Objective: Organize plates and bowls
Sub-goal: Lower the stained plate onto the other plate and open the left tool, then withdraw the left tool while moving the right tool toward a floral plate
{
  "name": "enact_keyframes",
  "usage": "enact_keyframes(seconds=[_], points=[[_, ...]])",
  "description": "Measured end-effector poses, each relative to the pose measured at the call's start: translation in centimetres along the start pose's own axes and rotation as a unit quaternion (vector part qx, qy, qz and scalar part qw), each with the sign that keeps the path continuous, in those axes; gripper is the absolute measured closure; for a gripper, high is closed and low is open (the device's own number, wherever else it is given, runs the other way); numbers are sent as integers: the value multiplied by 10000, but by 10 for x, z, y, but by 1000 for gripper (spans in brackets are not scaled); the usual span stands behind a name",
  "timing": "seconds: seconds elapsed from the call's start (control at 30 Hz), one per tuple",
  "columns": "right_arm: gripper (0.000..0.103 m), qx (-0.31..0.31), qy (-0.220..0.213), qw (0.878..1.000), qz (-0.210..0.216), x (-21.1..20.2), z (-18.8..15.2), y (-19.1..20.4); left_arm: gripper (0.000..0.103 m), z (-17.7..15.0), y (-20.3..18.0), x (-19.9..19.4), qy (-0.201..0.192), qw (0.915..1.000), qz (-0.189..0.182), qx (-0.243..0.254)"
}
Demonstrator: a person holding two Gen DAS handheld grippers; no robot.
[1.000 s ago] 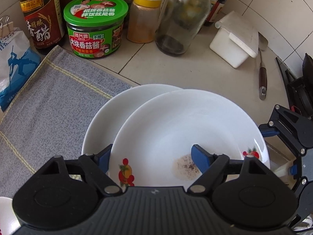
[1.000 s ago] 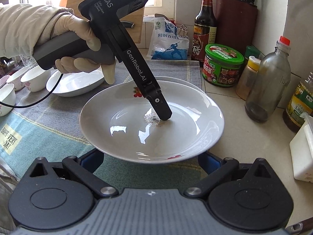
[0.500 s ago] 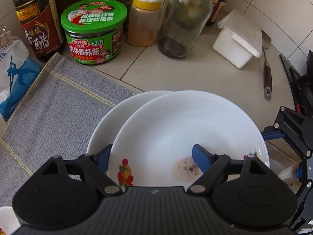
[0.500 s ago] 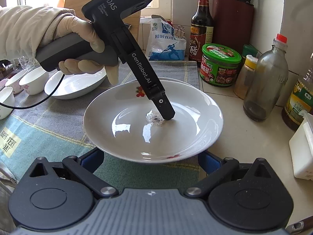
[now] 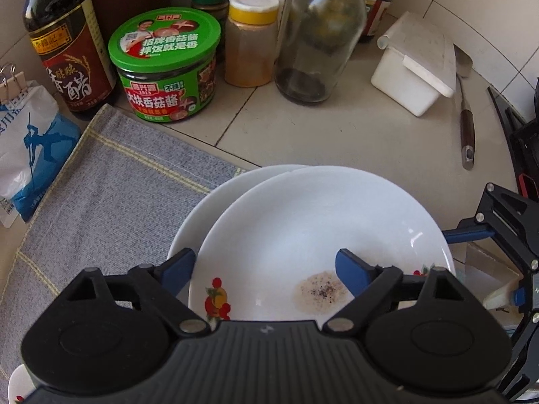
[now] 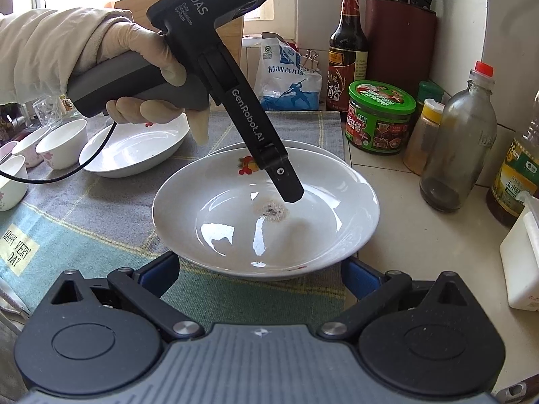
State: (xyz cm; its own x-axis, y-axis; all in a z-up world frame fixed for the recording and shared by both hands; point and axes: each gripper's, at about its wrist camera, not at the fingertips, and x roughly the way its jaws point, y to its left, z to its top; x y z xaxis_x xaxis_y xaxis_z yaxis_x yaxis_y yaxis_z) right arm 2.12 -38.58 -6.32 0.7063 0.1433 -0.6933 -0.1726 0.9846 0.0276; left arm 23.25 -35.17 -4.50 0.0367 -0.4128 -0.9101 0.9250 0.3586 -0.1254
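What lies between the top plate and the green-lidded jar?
In the right wrist view, the rim of a second plate under the top plate, then bare tiled counter up to the green-lidded jar.

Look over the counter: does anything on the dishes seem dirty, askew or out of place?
Yes. The top plate carries a speckled residue patch near its middle, so it looks unwashed. It also sits off-centre on the plate beneath, whose rim shows on one side.

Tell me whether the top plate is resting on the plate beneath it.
Touching. The right wrist view shows the top plate nested on the lower plate, only its far rim showing.
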Motion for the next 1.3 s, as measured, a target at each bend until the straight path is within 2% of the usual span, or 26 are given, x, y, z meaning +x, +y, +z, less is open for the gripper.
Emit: enact_keyframes(seconds=[0.3, 0.43, 0.6, 0.77, 0.97, 1.03, 1.17, 1.3], points=[[0, -39, 25, 10000, -79, 6, -1, 2, 14, -7, 4, -11, -329, 9993, 131, -71], [0, 31, -28, 10000, -69, 4, -1, 2, 13, -17, 2, -24, -660, 9976, 0, -203], [0, 141, -165, 9998, -17, 1, 0, 4, 13, -39, -13, -52, -1248, 9911, 372, -275], [0, 279, -302, 9992, 17, -2, 0, 10, 10, -75, -32, -85, -1812, 9774, 941, -549], [0, 452, -367, 9982, 106, -3, 2, 22, 8, -131, -53, -108, -2195, 9515, 1692, -1333], [0, 532, -374, 9976, 224, -1, 5, 26, 8, -152, -57, -111, -2187, 9441, 1959, -1500], [0, 671, -418, 9952, 575, 2, 14, 40, 8, -194, -51, -111, -1954, 9383, 2134, -1895], [0, 700, -246, 9961, 478, 8, 27, 61, 8, -233, -41, -111, -1777, 9333, 2310, -2099]])
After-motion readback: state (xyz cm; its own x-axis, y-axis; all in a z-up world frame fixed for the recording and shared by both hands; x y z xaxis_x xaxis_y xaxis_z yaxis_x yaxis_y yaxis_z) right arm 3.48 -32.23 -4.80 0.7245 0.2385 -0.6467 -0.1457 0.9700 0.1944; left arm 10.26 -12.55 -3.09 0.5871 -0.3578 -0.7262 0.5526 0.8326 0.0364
